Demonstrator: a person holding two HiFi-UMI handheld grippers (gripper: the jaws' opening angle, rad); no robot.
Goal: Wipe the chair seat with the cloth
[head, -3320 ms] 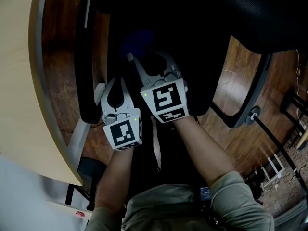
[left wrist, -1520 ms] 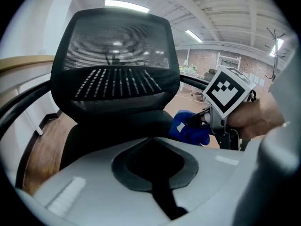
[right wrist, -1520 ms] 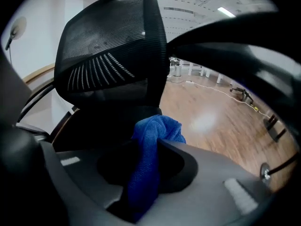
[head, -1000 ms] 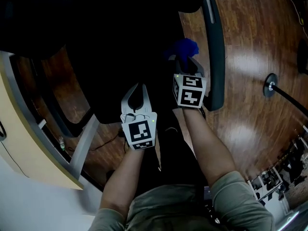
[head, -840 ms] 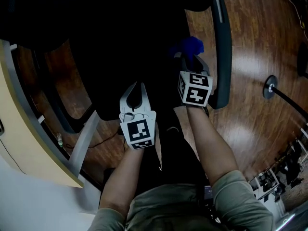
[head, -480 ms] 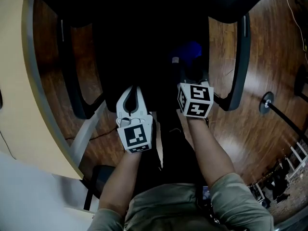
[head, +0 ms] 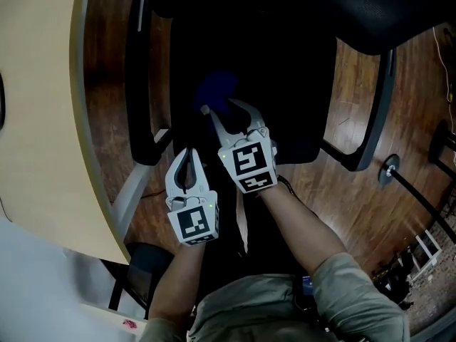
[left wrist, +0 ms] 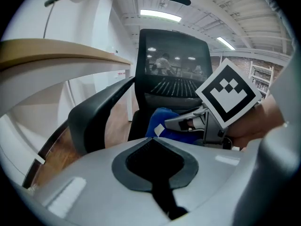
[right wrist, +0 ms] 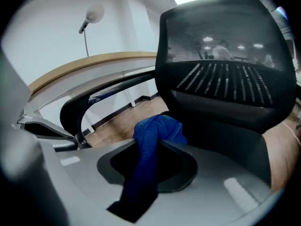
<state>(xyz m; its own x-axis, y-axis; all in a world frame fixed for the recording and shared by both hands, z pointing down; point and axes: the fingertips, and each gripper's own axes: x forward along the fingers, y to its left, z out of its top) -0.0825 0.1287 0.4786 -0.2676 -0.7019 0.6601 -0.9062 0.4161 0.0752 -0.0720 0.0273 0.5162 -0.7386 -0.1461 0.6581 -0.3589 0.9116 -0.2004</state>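
The black chair seat (head: 285,84) fills the upper middle of the head view. A blue cloth (head: 216,87) lies bunched on its left part. My right gripper (head: 225,110) reaches onto the seat with the cloth (right wrist: 155,131) caught between its jaws; they have just been opening slightly, and the cloth still runs through them. My left gripper (head: 187,154) hangs at the seat's front left corner, shut, with nothing in it. In the left gripper view its closed tips (left wrist: 153,139) point at the cloth (left wrist: 162,119) and the right gripper beside it.
A light wooden desk (head: 43,120) curves along the left, close to the left armrest (head: 139,84). The right armrest (head: 381,98) stands over wood floor (head: 356,191). The mesh backrest (right wrist: 225,65) rises behind the seat. A chair-base caster (head: 388,169) sits at right.
The right gripper has carried the cloth from beside the right armrest across to the seat's left part. The left gripper has drawn back toward the front left corner.
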